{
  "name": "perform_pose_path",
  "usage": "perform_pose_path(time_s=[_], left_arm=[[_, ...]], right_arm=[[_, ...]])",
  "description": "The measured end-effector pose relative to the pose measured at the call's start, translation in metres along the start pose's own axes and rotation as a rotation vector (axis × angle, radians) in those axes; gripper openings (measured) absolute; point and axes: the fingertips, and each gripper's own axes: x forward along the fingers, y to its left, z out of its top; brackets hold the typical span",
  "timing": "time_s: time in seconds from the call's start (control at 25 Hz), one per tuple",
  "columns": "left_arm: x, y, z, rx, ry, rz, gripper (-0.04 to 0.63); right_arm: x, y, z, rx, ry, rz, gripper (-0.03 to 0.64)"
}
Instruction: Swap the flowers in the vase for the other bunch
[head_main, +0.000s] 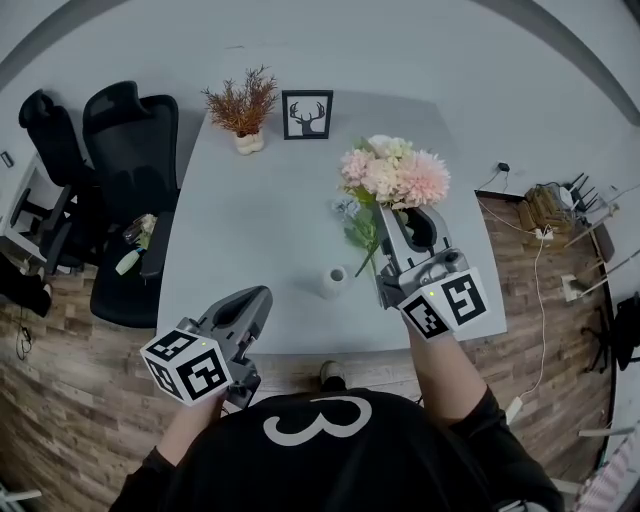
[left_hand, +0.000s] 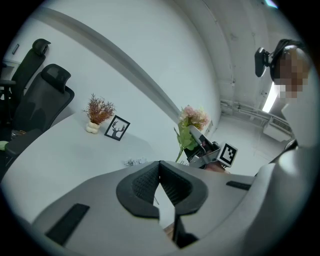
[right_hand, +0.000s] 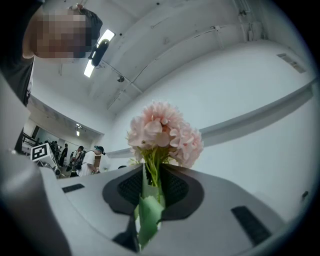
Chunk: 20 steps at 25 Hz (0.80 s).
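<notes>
My right gripper (head_main: 388, 222) is shut on the green stems of a pink and cream flower bunch (head_main: 392, 172) and holds it in the air over the grey table (head_main: 250, 220), right of centre. In the right gripper view the stems (right_hand: 150, 172) are pinched between the pads, with the blooms (right_hand: 165, 132) above. A small white vase (head_main: 336, 281) stands near the table's front edge, just left of the hanging stem ends. A small pale blue bunch (head_main: 345, 207) (left_hand: 134, 161) lies on the table behind it. My left gripper (head_main: 262, 297) (left_hand: 160, 165) hovers at the front edge, shut and holding nothing.
At the table's far end stand a dried reddish plant in a white pot (head_main: 243, 105) and a framed deer picture (head_main: 307, 113). Black office chairs (head_main: 125, 150) crowd the left side. Cables and a box (head_main: 545, 210) lie on the wooden floor at the right.
</notes>
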Motion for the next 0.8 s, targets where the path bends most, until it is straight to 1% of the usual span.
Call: perform_pose_path(time_s=[0.24,0.4,0.64,0.8], left_arm=[[0.004,0.006,-0.009,-0.019,0.021,0.006,0.011],[0.005,0.012,-0.013,-0.024,0.031,0.016,0.011],[0.008,0.014,-0.017,-0.039,0.042,0.040,0.011],[0.005,0.017,-0.021,-0.041,0.046,0.057,0.011]], right_arm=[[0.004,0.006,-0.016,0.012,-0.025,0.027,0.071],[0.009,0.012,-0.030,0.037,-0.039,0.053,0.071],[0.014,0.024,-0.055,0.005,-0.008,0.113,0.071],[0.014,0.028,-0.074,0.006,0.008,0.127,0.071]])
